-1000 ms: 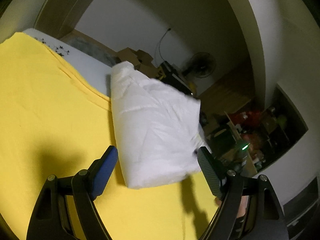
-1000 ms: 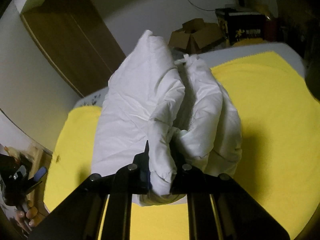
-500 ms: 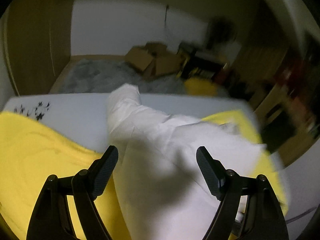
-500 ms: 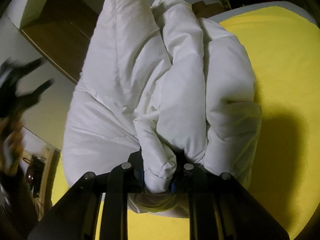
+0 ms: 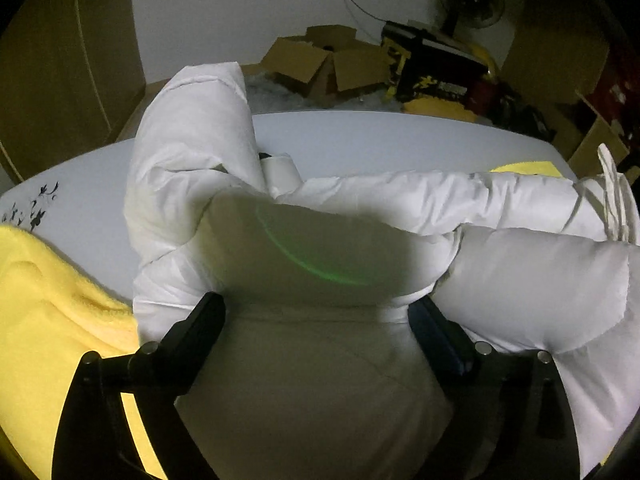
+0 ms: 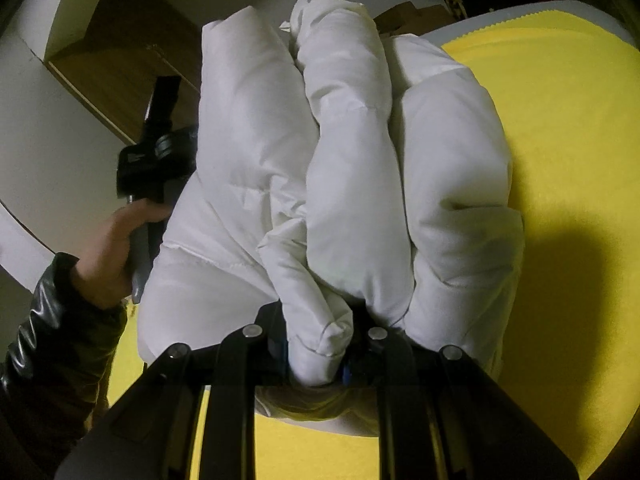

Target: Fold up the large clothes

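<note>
Tongs first: the right tongs (image 6: 316, 354) are pinched nearly shut on a bunched fold of the white puffy jacket (image 6: 352, 168), whose padded rolls rise ahead of them. The left tongs (image 5: 316, 320) stand wide, their jaws having just been opening, with the jacket's bulk between the two fingers (image 5: 200, 320); whether the pads press it cannot be told. Beneath the jacket lies a yellow cloth (image 6: 560, 128) spread on the white tabletop (image 5: 360, 136). To the left of the right tongs, a hand (image 6: 116, 256) in a dark shiny sleeve (image 6: 52, 320) grips the other tool's handle. Cardboard boxes (image 5: 320, 60) sit beyond the tabletop.
</note>
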Demonstrator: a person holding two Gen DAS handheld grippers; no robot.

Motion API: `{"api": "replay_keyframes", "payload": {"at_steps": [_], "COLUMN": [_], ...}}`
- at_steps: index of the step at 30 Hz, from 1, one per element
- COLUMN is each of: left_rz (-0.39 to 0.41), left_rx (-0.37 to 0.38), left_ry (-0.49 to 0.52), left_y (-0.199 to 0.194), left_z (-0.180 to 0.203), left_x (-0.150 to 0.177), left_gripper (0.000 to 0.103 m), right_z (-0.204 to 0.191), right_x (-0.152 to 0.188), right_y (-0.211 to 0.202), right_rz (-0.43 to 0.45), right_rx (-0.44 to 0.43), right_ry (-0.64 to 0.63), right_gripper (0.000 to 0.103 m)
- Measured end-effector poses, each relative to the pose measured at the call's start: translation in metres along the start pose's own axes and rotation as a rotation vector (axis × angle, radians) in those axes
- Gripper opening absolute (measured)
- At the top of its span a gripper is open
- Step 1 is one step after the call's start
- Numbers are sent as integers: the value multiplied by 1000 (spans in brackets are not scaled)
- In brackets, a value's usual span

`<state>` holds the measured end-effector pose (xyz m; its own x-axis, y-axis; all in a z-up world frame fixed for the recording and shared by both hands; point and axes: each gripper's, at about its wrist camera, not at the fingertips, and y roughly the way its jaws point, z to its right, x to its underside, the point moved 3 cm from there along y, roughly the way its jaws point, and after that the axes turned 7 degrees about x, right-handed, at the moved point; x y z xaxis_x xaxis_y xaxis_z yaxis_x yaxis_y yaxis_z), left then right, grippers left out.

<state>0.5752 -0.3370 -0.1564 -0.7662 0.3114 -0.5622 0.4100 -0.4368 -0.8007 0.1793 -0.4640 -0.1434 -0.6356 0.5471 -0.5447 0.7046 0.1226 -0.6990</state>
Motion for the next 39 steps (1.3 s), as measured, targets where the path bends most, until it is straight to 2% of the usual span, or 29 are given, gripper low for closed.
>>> {"api": "replay_keyframes", "payload": {"at_steps": [5, 20, 24, 25, 27, 29, 30, 33, 35, 37, 39], "left_rz": [29, 22, -1, -19, -17, 10, 16, 36, 60, 77, 92], "left_rx": [-27, -43, -19, -18, 16, 140, 207, 325, 332, 323, 329], "left_ry": [8, 5, -7, -9, -59, -146, -193, -268, -271, -261, -266], "left_y": [4, 10, 1, -5, -29, -69, -89, -142, -171, -193, -209], "left_z": [3, 5, 2, 1, -4, -13, -20, -41, -55, -66, -74], "left_x": [6, 7, 5, 5, 5, 9, 13, 28, 40, 52, 66], "left_gripper": [95, 97, 98, 97, 97, 97, 98, 98, 98, 98, 98], "right_z": [-2, -10, -9, -10, -17, -20, -19, -1, 22, 46, 51], "right_x": [-1, -3, 0, -1, -4, -6, -9, -15, -18, -17, -17], "right_y": [1, 4, 1, -1, -14, -38, -61, -100, -109, -98, -77], "right_rz": [-12, -16, 11, 4, 7, 42, 92, 153, 143, 82, 21], "right_rx": [29, 42, 17, 15, -22, -115, -147, -152, -102, -58, -84], "right_ry": [-16, -28, -18, -16, -20, 23, 50, 110, 182, 261, 283], "right_gripper": [16, 16, 16, 20, 36, 93, 102, 103, 103, 103, 103]}}
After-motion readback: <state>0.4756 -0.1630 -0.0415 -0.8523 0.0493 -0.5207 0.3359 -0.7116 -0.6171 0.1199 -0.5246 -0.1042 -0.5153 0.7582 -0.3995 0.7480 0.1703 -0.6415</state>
